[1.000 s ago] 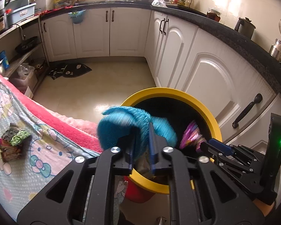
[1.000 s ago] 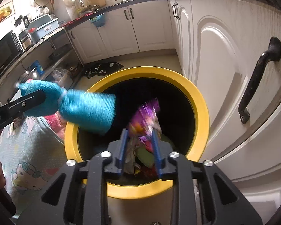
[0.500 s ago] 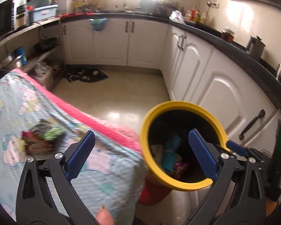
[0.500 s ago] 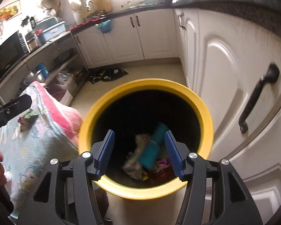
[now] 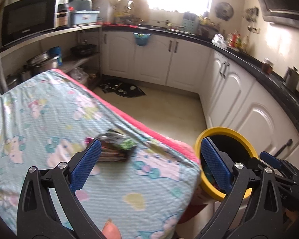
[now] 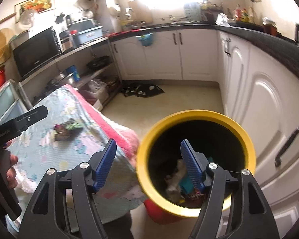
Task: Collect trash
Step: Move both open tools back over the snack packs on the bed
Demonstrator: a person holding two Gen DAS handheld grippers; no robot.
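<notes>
Looking through the left wrist view, I had the left gripper (image 5: 149,159) spread fully wide with nothing between its blue pads. A small heap of wrappers (image 5: 115,148) lay at centre frame on the patterned cloth (image 5: 49,107), showing between the pads but beyond them and not touched. The yellow bin (image 5: 226,131) sat at lower right, just beside the cloth's pink edge, partly behind the right-hand pad.

In the right wrist view, the right gripper (image 6: 148,163) was empty, its jaws opening. The bin's yellow rim (image 6: 195,115) filled the lower centre, with discarded scraps (image 6: 175,181) resting at its bottom. The same wrappers lay at middle left on the cloth, and the left tool's black tip reached in from the left edge.

My worry was the heap itself: loose and blurred, it could split under a shallow pinch and drop pieces short of the bin. The pads might also snag the cloth and drag it.
</notes>
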